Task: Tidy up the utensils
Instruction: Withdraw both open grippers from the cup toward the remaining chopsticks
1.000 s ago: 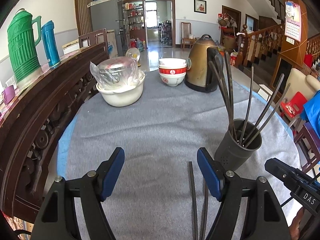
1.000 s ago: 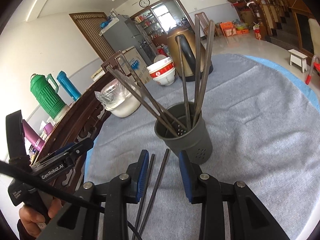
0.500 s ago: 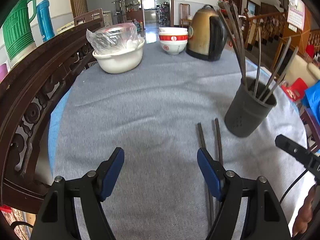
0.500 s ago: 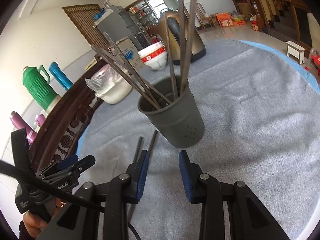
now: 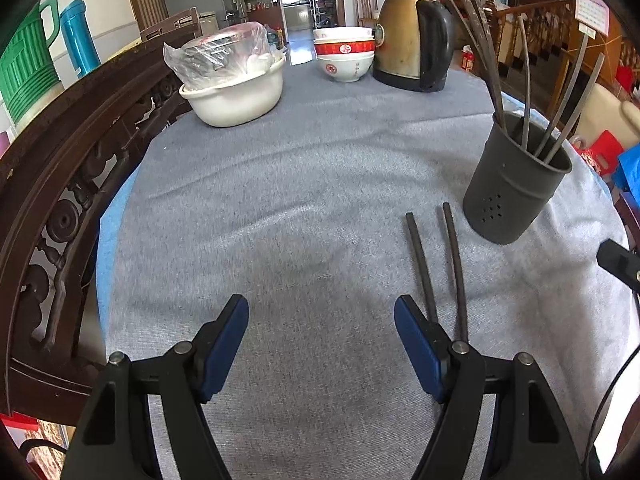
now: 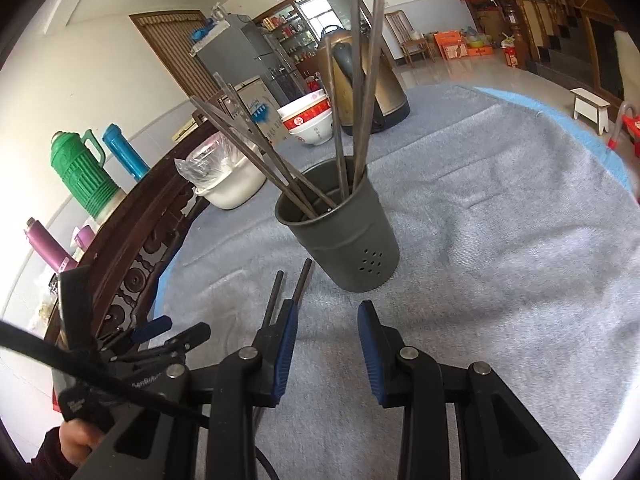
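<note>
Lying flat on the grey tablecloth [image 5: 280, 208], side by side and nearly parallel: two dark chopsticks [image 5: 454, 248], far tips just beside the base of the dark perforated utensil holder [image 5: 516, 196], near ends running under the gripper hardware in both views. Standing upright in the holder and fanning outward: several more chopsticks [image 6: 360, 92]. Judging from this layout, sorting partly done, with the loose pair remaining to be collected; pick-up phase not yet begun. Hovering low over the cloth with jaws spread wide and gripping nothing: left gripper [image 5: 320, 344], its right-hand finger just beside the pair. Hovering likewise, jaws parted and empty: right gripper [image 6: 326, 344], aimed at the holder, its left-hand finger overlapping the sticks' near portion. Calling next for centring one set of jaws across a stick, closing on the thin shaft, lifting, tilting upright and lowering into the holder between those already standing. Sitting well apart at the far side: a plastic-wrapped white bowl [image 5: 236, 96], stacked red-banded bowls [image 5: 344, 56] and a brass-coloured electric kettle [image 5: 412, 36].
</note>
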The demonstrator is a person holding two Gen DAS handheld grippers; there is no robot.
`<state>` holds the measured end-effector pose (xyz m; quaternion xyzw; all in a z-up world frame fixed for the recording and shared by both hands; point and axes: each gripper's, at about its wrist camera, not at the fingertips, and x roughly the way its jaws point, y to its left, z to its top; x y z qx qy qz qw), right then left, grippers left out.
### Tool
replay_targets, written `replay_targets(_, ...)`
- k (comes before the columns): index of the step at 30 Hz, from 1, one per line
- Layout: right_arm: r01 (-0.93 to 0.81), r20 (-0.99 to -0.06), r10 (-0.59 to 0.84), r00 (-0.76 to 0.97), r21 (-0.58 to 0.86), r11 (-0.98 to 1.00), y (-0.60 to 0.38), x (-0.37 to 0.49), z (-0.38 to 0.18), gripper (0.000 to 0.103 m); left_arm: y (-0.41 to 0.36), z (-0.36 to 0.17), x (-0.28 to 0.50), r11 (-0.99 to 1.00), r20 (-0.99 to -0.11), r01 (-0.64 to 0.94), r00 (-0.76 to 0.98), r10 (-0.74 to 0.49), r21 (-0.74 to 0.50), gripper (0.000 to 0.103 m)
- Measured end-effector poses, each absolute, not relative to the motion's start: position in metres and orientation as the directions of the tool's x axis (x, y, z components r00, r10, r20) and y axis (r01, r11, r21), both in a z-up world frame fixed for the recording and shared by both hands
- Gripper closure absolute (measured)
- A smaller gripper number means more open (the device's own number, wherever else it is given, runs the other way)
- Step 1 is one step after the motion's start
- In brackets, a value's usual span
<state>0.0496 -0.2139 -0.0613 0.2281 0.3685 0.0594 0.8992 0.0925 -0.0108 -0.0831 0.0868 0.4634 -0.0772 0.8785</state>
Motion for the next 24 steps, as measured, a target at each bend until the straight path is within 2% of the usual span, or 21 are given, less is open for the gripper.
replay_targets(14,0.054,-0.61,0.261,0.748,0.448,0.892,-0.234,0.016,-0.042,0.068,-0.022,-0.062,0.089,0.976,-0.797,0.209,0.599,-0.074,0.066,0.027)
replay_targets(20,0.027,-0.58,0.237,0.779,0.408,0.912,-0.26,-0.038,-0.024,0.068,-0.043,-0.065,0.089,0.971,-0.8,0.18,0.599,0.019,0.158,0.027)
replay_targets(24,0.059,-0.553,0.206,0.807,0.424,0.904,-0.296,-0.075,-0.019,0.067,-0.057,-0.072,0.103,0.978,-0.841,0.136,0.537,0.061,0.158,0.027)
